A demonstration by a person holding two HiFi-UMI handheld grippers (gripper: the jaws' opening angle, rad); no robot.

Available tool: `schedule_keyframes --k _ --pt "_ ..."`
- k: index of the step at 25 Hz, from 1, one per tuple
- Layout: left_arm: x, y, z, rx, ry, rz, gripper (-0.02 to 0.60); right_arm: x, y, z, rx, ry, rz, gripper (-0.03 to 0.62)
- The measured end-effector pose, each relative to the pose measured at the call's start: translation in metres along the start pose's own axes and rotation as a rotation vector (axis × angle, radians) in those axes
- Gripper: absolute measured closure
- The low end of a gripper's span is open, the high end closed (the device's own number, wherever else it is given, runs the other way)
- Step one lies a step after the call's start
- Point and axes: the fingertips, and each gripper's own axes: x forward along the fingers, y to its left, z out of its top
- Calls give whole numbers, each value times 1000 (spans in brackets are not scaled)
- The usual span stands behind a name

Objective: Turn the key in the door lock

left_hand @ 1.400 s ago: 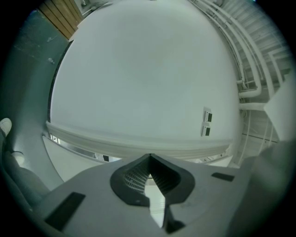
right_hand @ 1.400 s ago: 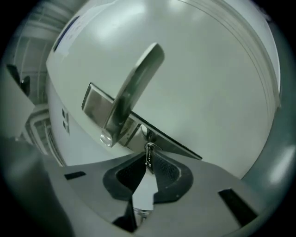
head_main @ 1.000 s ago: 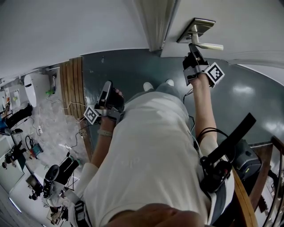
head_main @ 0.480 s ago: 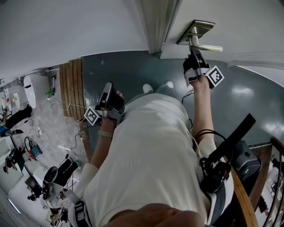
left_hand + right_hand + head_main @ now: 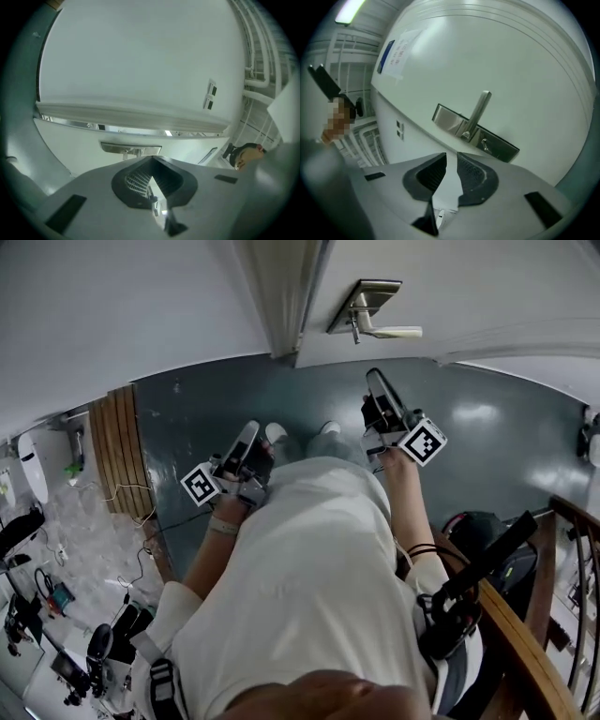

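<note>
Two empty claws: right claw [image 5: 451, 158] jaws just opened, nothing between; left claw [image 5: 151, 163] clenched; key [image 5: 486, 146] in lock plate [image 5: 449, 119] by lever handle [image 5: 480, 112], clear of right claw. Reads as post-turn release; nxt: re-align on key if more turn needed.

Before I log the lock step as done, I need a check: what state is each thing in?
Key: in the lock, no gripper on it.
Door handle: untouched.
Door: looks shut.
Right gripper: jaws just opened, slightly apart, empty.
Left gripper: shut, empty.
</note>
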Motion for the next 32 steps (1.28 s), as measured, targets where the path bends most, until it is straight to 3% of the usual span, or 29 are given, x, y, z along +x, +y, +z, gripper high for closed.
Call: schedule_keyframes --k 6,10,14,19,24,28,32 --pt "21 7 -75 26 29 -3 574 -72 16 -9 -32 72 86 519" --pt "31 15 -172 58 15 -6 574 -160 9 -2 -16 109 138 519" --pt "39 33 -284 76 91 30 574 -241 1 7 -47 175 189 519" --pt "7 2 -375 100 87 32 574 -331 39 3 -42 190 246 519" --pt "19 3 -410 180 151 43 574 -359 33 26 -57 144 248 519" --pt "-12 -24 -398 258 184 38 574 -356 61 1 -55 124 205 525" --pt "-29 -24 -402 262 216 26 574 -356 65 -19 -48 135 202 525"
